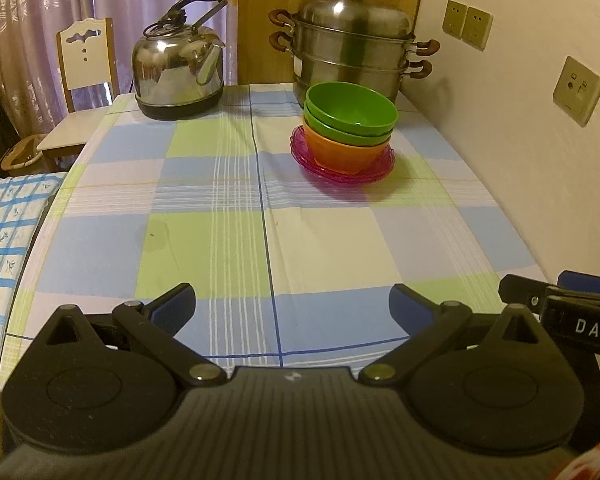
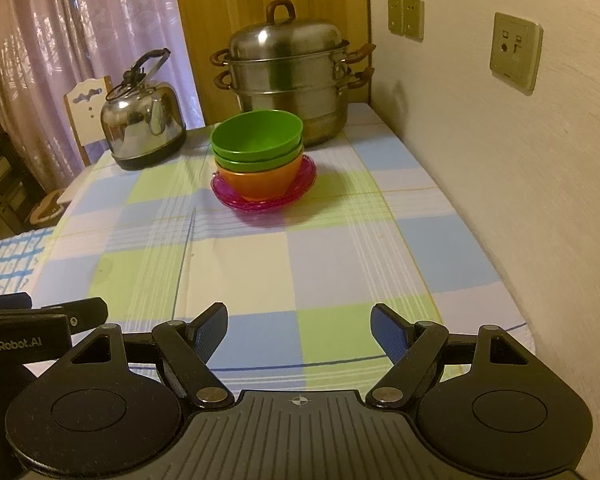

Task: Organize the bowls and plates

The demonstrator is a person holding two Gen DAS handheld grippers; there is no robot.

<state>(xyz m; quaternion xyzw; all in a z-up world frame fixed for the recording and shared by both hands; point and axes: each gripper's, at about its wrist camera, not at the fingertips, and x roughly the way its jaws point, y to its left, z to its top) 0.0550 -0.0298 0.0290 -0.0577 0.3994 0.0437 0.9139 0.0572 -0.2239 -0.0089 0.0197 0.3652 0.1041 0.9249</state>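
Both tongs stand apart, nothing between the pads. Left gripper [image 1: 292, 306] and right gripper [image 2: 299, 330] hang side by side over the near end of the table [image 1: 204, 248], both angled down toward the cloth.

Task items sit well ahead of both: two green bowls [image 1: 350, 110] nested in an orange bowl [image 1: 342, 150], all on the pink plates [image 1: 342, 170]. From the left gripper the stack is ahead and to the right; from the right gripper, ahead and slightly left. Looks already stacked, so the work may be near done.

Risks if either goes back in:
- Stack is tall on a small orange base. A side push on the top rim likely tips all three.
- Nested bowls may stick; lifting the top one could drag the next up and drop it.
- Plates look thin and lie flat on the cloth, so a finger going under the rim may snag and pull the tablecloth.
- Steamer pot [image 1: 352, 52] stands just behind the stack, little room to overshoot. Kettle [image 1: 180, 72] is far left, no concern.
- Grippers are near each other; converging on one stack risks a clash.
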